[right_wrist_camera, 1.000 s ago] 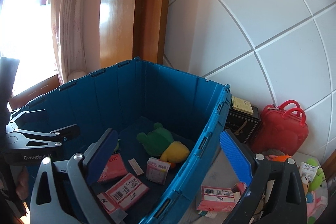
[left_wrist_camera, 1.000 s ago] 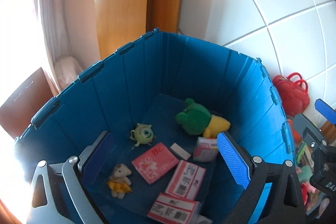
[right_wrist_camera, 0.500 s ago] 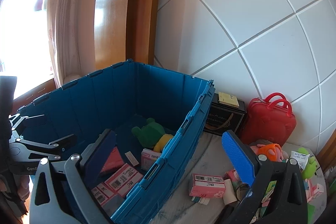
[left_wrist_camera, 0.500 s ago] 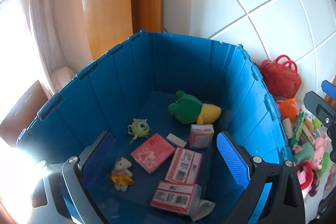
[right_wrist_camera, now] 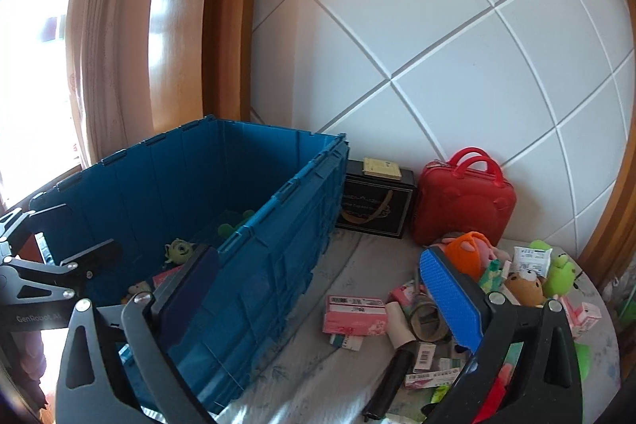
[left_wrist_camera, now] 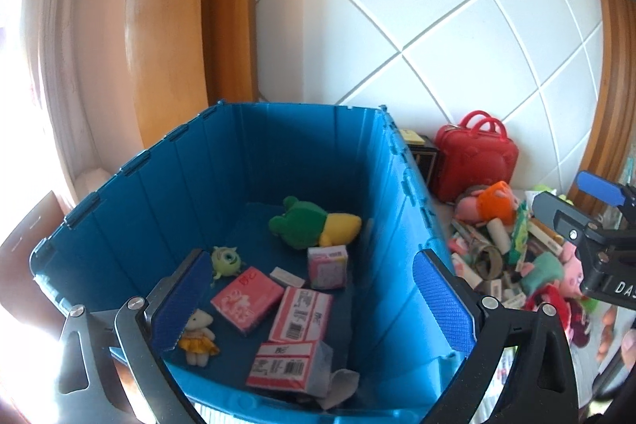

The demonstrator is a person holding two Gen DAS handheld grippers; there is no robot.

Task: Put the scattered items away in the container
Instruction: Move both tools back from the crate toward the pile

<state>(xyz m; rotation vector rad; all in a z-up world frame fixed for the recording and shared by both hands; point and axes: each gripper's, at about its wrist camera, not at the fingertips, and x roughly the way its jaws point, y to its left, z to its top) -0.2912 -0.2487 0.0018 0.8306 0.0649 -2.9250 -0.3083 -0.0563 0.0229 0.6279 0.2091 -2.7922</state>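
A blue crate (left_wrist_camera: 397,225) holds a green-and-yellow plush (left_wrist_camera: 310,223), a small green one-eyed toy (left_wrist_camera: 226,259), a small bear doll (left_wrist_camera: 197,334) and several pink boxes (left_wrist_camera: 300,312). My left gripper (left_wrist_camera: 314,301) is open and empty above the crate's near end. My right gripper (right_wrist_camera: 318,301) is open and empty over the crate's right wall (right_wrist_camera: 258,265) and the cloth beside it. Scattered items lie right of the crate: a pink box (right_wrist_camera: 355,314), a tape roll (right_wrist_camera: 427,316), plush toys (right_wrist_camera: 524,285) and small packets (right_wrist_camera: 427,364).
A red toy suitcase (right_wrist_camera: 463,203) and a black box (right_wrist_camera: 375,203) stand against the white tiled wall behind the pile. A wooden frame and curtain rise behind the crate. The left gripper's body (right_wrist_camera: 43,281) shows at the left of the right wrist view.
Both grippers have swung to the right. The pile of scattered items and the red suitcase have come into view. Both stay open and empty.
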